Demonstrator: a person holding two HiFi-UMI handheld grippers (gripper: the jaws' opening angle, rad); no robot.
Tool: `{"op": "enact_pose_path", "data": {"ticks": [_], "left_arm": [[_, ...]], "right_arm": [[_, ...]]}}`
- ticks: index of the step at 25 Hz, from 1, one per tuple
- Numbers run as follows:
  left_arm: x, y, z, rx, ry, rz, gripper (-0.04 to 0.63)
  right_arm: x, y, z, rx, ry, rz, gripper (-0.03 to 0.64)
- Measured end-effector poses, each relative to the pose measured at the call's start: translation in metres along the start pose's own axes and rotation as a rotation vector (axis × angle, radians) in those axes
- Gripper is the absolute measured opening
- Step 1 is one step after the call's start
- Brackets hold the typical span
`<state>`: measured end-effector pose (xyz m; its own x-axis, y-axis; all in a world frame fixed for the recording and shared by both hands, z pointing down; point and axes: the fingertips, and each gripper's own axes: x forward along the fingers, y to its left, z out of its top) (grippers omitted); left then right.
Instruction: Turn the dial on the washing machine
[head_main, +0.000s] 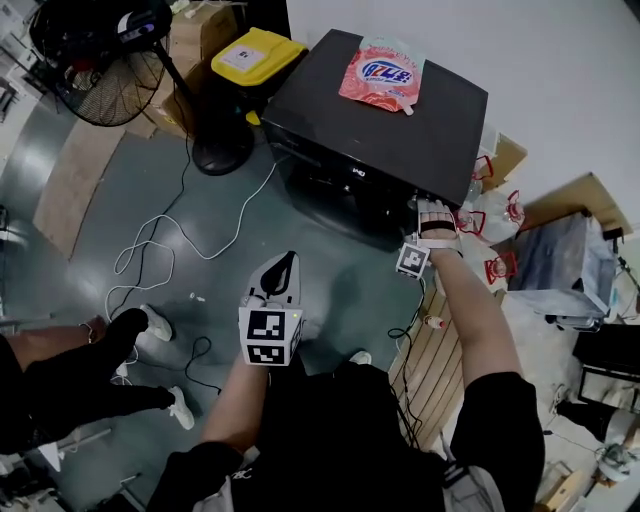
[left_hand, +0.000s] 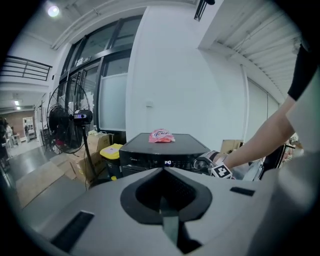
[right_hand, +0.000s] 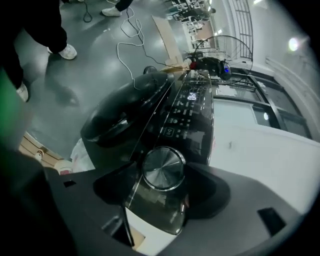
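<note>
Right arm outstretched, right gripper (head_main: 431, 210) clamped around the washing machine (head_main: 380, 120) dial (right_hand: 163, 168); left gripper (head_main: 284, 270) low, jaws together, empty

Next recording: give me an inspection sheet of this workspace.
Surface: washer top, bare except one pouch.
Job's things: dial on washer's control panel.
Clutter: pouch on washer.
Grippers: left tongs shut, empty, short of washer; right tongs shut on dial.
Cables: white cable loose on floor.
Surroundings: fan, yellow-lidded bin, bystander's legs.
</note>
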<state>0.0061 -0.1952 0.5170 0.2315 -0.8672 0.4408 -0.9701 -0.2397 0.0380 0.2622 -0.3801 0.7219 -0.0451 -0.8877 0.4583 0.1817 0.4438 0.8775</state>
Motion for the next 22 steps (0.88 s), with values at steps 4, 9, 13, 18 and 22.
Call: {"op": "enact_pose_path", "data": {"ticks": [4,9,13,18,22], "left_arm": [[-0.001,0.012,-0.004,0.002,0.010,0.018,0.012],[-0.004,0.015,-0.002,0.005,0.005,0.024,0.012],[-0.007,0.017,0.000,0.017,-0.015,0.032,0.012],[-0.012,0.024,-0.001,-0.025,-0.022,0.038,0.012],[-0.016,0.027,-0.001,-0.021,-0.030,0.051,0.012]], "right_arm": [[0.004,0.020,-0.001,0.000,0.005,0.050,0.268],[0.004,0.015,-0.006,-0.005,0.028,0.011,0.268],[0.003,0.006,-0.008,0.059,0.058,-0.029,0.267],[0.013,-0.006,-0.011,0.284,0.111,-0.109,0.257],[0.013,-0.007,-0.013,0.367,0.111,-0.131,0.258]]}}
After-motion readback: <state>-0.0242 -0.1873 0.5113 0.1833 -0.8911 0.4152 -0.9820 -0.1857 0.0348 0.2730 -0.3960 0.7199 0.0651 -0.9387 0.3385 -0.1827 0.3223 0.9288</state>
